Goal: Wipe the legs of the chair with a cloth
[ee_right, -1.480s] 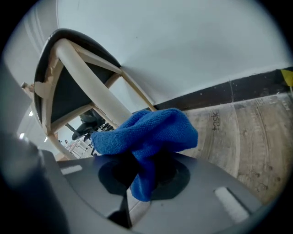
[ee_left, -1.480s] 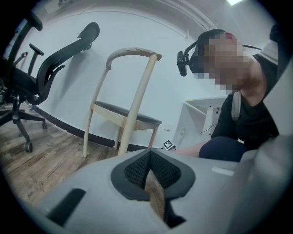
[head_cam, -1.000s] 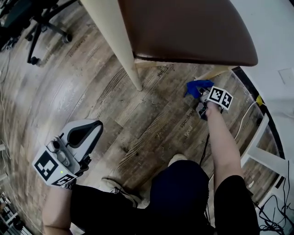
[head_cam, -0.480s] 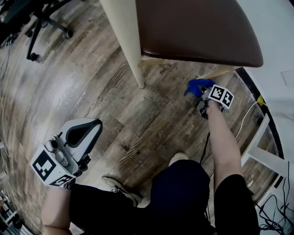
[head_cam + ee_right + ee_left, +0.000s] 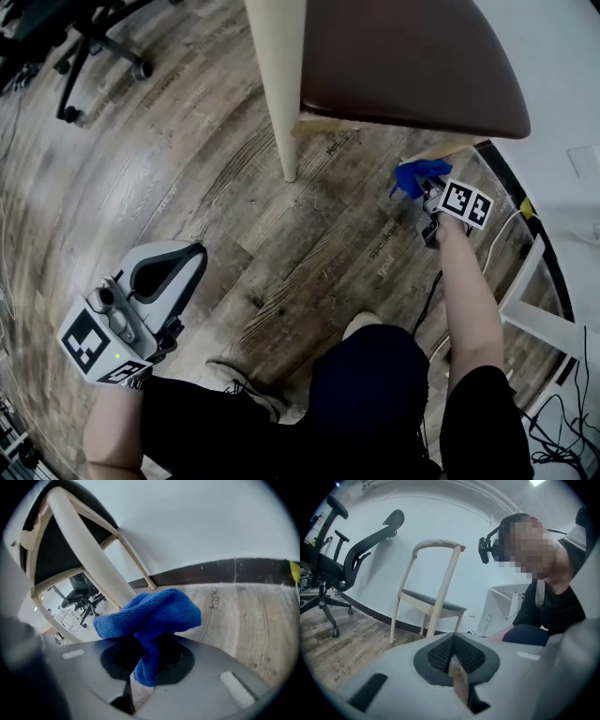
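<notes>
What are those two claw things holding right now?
The left gripper: jaws shut, nothing between them.
The right gripper: jaws shut on the blue cloth.

The cloth (image 5: 150, 613) was bright blue, the chair (image 5: 403, 56) seat dark brown on cream legs, the floor (image 5: 206, 187) streaky grey-brown wood grain.
</notes>
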Demonstrator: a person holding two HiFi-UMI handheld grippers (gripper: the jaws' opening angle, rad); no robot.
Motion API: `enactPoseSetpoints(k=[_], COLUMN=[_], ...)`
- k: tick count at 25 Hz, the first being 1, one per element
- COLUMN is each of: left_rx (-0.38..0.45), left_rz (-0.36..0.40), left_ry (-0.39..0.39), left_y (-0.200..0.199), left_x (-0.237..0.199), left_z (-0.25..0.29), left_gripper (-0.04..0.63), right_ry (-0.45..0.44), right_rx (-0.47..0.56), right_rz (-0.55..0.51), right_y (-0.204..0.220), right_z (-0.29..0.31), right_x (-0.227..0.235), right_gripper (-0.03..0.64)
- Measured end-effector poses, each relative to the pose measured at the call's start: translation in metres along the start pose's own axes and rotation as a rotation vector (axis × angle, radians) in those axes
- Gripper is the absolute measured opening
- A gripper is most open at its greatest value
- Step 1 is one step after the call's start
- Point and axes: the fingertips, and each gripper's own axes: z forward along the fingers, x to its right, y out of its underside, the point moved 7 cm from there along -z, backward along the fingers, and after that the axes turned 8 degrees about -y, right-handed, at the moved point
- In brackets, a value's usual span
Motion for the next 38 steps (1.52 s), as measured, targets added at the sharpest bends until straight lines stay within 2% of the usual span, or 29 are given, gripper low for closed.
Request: enactPoseSetpoints(k=[4,11,17,20,24,31,33,35,38], left_rx=[0.007,0.027,0.065,0.075,0.082,0.097,0.113,0.136,0.175], left_rz=[0.013,0.028,0.037,0.04,0.041,0.046,0.027,-0.028,-0.204], left_ry=[0.011,0.044,0.065,0.066,0.066,0.051,0.028,-0.005,-0.063], left_y=[-0.002,-0.006,-0.016,-0.019,-0.022,-0.026,-0.03,-0.035,-0.036], left_x=[0.004,0.012,0.02,0.021,0.023,0.026,0.028,0.03,0.025], left_z=[0.0,0.002,0.001,-0.001,-0.004,-0.011,-0.018,-0.025,-0.032], left_gripper=[-0.002,-0.002,-0.002,-0.002,-0.002,-0.002,-0.003,-0.002,-0.003], right_ry=[-0.028,-0.063,-0.073,-0.125,-0.21,-0.45,-0.51,-0.547,-0.579], right_rx=[0.02,0.119,0.142,0.165,0.145,0.098,0.093,0.083,0.06], right_rz=[-0.157,-0.286,-0.43,-0.468,-0.503,-0.512,-0.527,-0.532,-0.503], right_y=[-0.028,-0.075,-0.102,-0.107,-0.101,-0.071,-0.063,-0.059,-0.059], right_z=[-0.031,-0.083,-0.116,-0.124,-0.121,-0.111,-0.119,-0.127,-0.13], right_x=[-0.03,-0.088,-0.141,-0.173,-0.212,-0.286,-0.309,-0.326,-0.339], right_gripper=[0.066,0.066,0.066,0.066,0.066,0.066,0.066,0.066,0.066])
